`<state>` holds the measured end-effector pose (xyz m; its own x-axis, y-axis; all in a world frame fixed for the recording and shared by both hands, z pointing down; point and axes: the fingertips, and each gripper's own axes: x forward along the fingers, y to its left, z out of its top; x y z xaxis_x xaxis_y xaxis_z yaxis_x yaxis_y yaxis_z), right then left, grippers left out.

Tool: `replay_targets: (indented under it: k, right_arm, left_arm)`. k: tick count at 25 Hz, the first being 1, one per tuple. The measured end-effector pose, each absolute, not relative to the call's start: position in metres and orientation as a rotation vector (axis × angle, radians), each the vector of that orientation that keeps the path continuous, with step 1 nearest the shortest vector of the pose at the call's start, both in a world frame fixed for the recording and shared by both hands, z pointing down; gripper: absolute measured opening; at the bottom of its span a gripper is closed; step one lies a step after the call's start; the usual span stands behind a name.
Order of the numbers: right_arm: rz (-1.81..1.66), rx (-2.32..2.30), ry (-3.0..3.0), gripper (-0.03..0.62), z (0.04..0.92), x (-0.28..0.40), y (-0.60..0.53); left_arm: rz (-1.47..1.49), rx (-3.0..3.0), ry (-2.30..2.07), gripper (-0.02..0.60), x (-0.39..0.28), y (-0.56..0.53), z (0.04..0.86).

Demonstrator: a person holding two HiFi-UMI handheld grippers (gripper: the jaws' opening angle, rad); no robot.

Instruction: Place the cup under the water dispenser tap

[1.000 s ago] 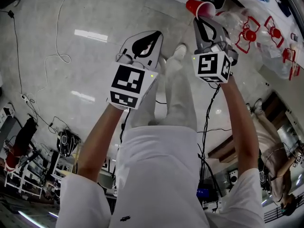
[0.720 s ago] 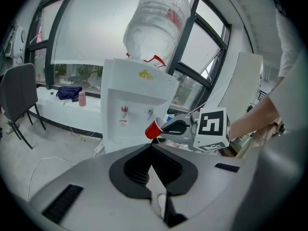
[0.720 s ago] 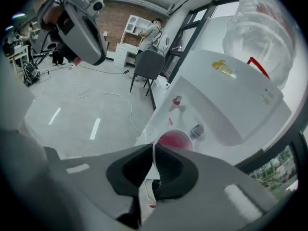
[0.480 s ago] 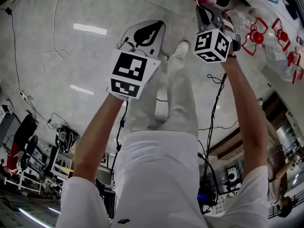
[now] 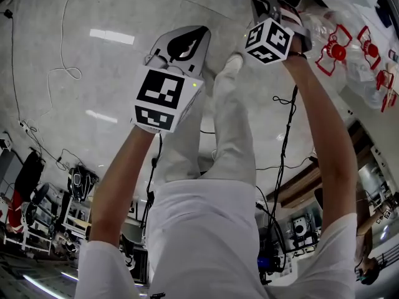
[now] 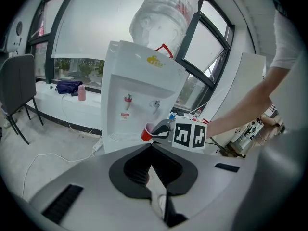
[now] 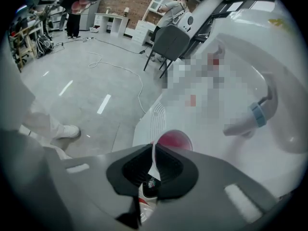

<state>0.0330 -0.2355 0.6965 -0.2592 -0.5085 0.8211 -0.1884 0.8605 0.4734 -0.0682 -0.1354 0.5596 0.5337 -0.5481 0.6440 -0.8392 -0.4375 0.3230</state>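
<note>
right gripper (image 7: pixel 153 150) is pinching red cup (image 7: pixel 174 141) by the rim | tap (image 7: pixel 257 115) is sitting ahead-right of it | left gripper (image 6: pixel 152 159) is pressing jaws together, empty, facing water dispenser (image 6: pixel 137 97)

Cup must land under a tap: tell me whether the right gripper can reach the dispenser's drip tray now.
Probably yes: the right gripper, shut on the red cup, hangs near the drip tray; nothing visible blocks it.

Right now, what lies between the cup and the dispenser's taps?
Nothing. In the left gripper view the cup, pinched in the right gripper, hangs below the taps; only the bare white front of the dispenser shows between them.
</note>
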Motion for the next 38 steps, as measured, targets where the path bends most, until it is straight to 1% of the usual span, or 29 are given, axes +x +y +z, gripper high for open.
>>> replay_targets:
  k: [11, 23, 25, 32, 35, 38]
  right_arm:
    - [-0.305, 0.491, -1.761, 0.029, 0.723, 0.034, -0.255]
    - [-0.305, 0.502, -1.759, 0.035, 0.732, 0.036, -0.264]
    - [-0.297, 0.513, -1.760, 0.058, 0.732, 0.037, -0.265]
    - [-0.273, 0.531, -1.769, 0.109, 0.727, 0.037, -0.264]
    - [-0.241, 0.525, -1.785, 0.155, 0.725, 0.036, -0.260]
    - [-0.238, 0.541, -1.810, 0.163, 0.717, 0.034, -0.255]
  left_arm:
    - [0.605, 2.123, -1.122, -0.002, -0.069, -0.137, 0.567]
    - [0.617, 2.131, -1.112, -0.002, -0.065, -0.146, 0.572]
    - [0.619, 2.133, -1.112, -0.002, -0.064, -0.146, 0.571]
    - [0.619, 2.138, -1.105, -0.002, -0.062, -0.144, 0.569]
    - [0.623, 2.142, -1.101, -0.002, -0.060, -0.143, 0.567]
    - [0.631, 2.146, -1.098, -0.002, -0.061, -0.141, 0.565]
